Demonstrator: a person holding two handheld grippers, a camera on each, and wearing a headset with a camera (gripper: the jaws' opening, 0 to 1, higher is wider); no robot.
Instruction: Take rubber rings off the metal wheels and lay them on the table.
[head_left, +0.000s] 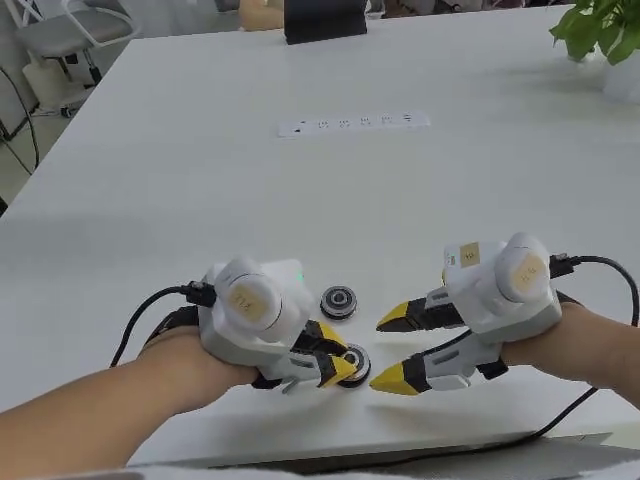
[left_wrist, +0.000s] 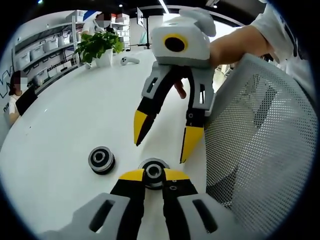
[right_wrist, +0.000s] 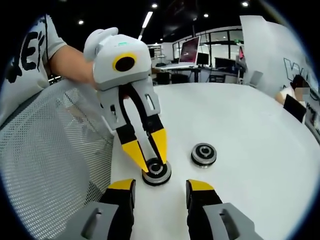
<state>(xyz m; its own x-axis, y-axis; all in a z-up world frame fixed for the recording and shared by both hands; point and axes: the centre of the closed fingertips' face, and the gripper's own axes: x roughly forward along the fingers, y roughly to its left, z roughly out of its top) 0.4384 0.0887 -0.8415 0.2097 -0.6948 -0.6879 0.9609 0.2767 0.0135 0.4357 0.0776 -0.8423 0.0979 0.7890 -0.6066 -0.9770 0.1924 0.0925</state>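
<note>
Two small metal wheels with black rubber rings lie on the white table (head_left: 200, 180) near its front edge. My left gripper (head_left: 340, 355) is shut on the nearer wheel (head_left: 357, 362), which sits between its yellow tips (left_wrist: 153, 171) and is pinched from above in the right gripper view (right_wrist: 156, 173). The second wheel (head_left: 339, 301) lies free just beyond it (left_wrist: 101, 160) (right_wrist: 204, 154). My right gripper (head_left: 388, 350) faces the held wheel from the right, a short gap away. It is open with nothing between its fingers (right_wrist: 161, 186).
A white power strip (head_left: 355, 124) lies mid-table. A potted plant (head_left: 600, 25) stands at the far right corner and a dark object (head_left: 325, 20) at the far edge. A mesh chair (left_wrist: 250, 145) is beside the front edge. Cables trail from both grippers.
</note>
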